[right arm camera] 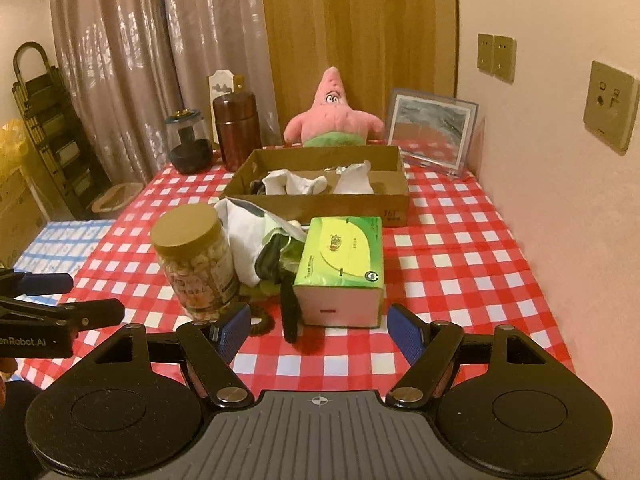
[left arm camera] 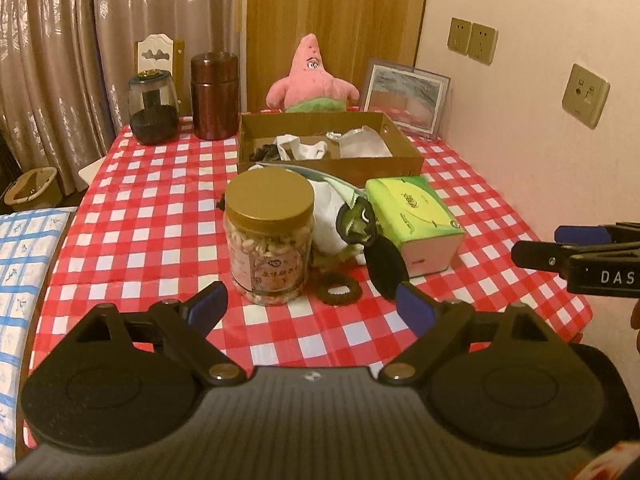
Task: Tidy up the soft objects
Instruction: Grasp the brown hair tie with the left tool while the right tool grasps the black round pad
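Soft pile (left arm camera: pixel 336 216) lies on tabletop (left arm camera: pixel 140 220) between snack jar (left arm camera: pixel 269 236) and tissue pack (left arm camera: pixel 412 220), dead ahead of left tool (left arm camera: pixel 310 304); right tool (right arm camera: pixel 318 330) faces tissue pack. Both tools spread, empty. Sock box (left arm camera: pixel 332 160) beyond.

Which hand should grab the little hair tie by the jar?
Probably the left. The hair tie lies straight ahead between the open left gripper fingers. For the right gripper, it sits off to the side, half hidden behind a finger.
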The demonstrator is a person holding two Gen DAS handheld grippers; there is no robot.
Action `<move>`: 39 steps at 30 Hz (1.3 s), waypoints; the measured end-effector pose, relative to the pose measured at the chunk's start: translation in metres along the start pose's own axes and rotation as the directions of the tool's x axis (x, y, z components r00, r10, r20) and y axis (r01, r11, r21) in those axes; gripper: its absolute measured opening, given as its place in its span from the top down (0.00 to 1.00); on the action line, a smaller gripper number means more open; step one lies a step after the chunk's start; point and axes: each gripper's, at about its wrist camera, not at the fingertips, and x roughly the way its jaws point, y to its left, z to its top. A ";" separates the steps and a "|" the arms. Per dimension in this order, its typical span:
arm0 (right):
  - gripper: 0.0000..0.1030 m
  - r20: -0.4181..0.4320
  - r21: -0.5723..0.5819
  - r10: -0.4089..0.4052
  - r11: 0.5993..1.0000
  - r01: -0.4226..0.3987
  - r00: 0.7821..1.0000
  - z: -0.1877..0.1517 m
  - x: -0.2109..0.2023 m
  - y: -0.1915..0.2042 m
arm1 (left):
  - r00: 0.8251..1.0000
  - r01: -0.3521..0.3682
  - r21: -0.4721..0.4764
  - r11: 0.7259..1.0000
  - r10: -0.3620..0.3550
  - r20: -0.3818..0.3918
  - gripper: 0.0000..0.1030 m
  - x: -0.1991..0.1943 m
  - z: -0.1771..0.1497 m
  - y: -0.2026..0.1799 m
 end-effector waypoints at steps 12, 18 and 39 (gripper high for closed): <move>0.28 -0.027 -0.055 0.038 0.998 -0.039 0.999 -0.011 0.049 0.008 | 1.000 -0.006 0.018 1.000 0.007 -0.026 0.13 0.051 -0.015 0.004; 0.44 -0.061 -0.100 0.034 0.994 -0.040 0.998 -0.019 0.086 0.012 | 0.998 -0.007 0.019 1.000 0.008 -0.064 0.13 0.082 -0.023 0.011; 0.77 -0.160 -0.133 0.060 0.988 -0.082 0.985 -0.020 0.174 0.022 | 0.989 0.035 0.006 0.999 -0.034 -0.143 0.19 0.139 -0.031 0.026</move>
